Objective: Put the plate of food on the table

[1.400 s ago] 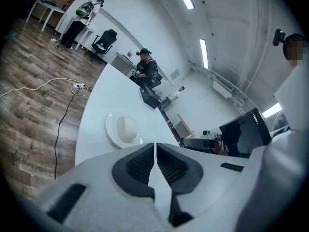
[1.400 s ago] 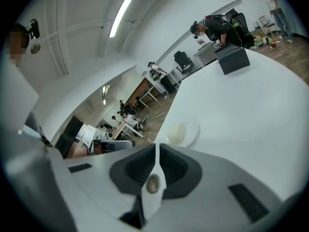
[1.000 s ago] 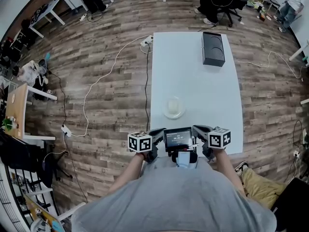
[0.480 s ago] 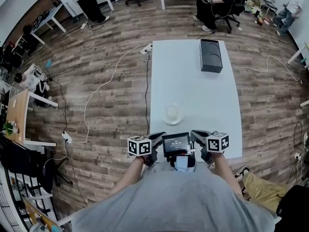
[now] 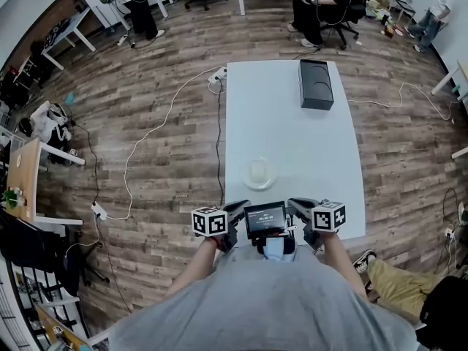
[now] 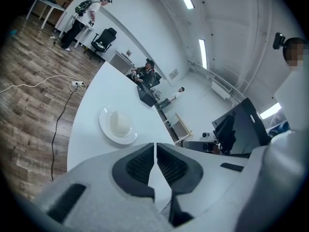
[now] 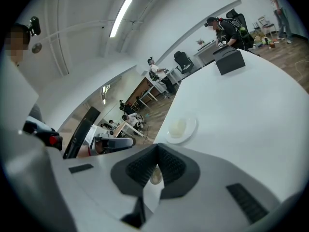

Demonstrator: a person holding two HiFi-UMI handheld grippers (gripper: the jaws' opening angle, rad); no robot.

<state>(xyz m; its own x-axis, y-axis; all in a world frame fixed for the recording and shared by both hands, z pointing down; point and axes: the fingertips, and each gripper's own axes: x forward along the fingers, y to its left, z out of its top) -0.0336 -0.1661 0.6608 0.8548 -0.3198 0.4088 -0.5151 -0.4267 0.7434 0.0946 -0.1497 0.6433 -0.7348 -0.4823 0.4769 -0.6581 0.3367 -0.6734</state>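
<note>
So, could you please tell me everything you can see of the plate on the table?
The plate is small, round, white and shallow, with a glossy look like ceramic or plastic. It lies flat on the white table, in its near half and left of centre, set in from the edges. A pale cream mound of food sits in its middle; what the food is cannot be told. Only the table and the food touch it.

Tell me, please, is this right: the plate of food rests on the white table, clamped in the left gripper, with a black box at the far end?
Not quite: the left gripper is shut on nothing, apart from the plate, as the left gripper view shows. The plate rests on the white table, black box at the far end.
</note>
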